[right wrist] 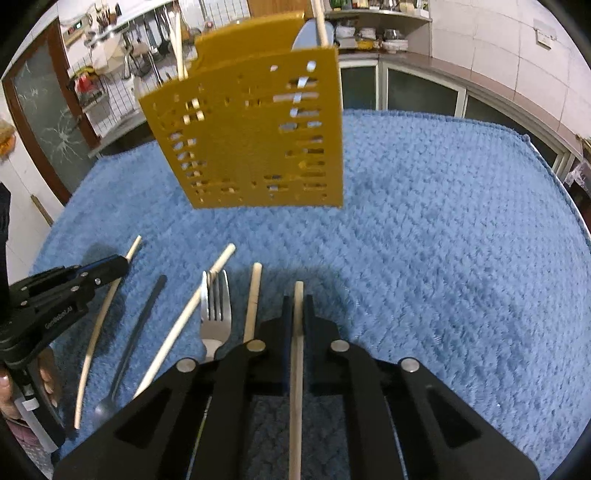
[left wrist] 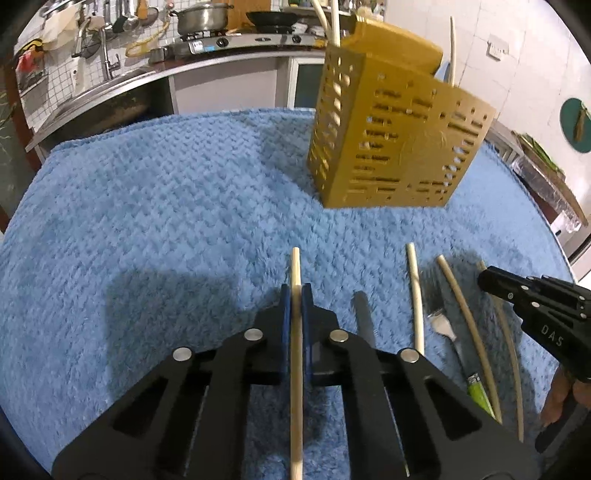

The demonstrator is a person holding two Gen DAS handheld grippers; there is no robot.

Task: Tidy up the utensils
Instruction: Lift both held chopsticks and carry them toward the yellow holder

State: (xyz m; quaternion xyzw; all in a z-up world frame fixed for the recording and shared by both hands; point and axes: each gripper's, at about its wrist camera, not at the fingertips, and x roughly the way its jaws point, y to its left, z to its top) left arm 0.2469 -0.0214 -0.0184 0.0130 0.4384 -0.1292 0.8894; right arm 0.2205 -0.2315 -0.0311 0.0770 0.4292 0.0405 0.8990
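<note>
yellow holder [left wrist: 399, 144] | chopsticks [left wrist: 334, 22] inside | each claw grips chopstick

wrist views, low, sharing caddy [left wrist: 391, 140]

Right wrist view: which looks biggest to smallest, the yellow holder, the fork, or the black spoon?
1. Yellow holder, largest.
2. and 3. Black spoon looks longer, fork wider; the hand-held gripper hides the fork's handle, so unsure.
</note>
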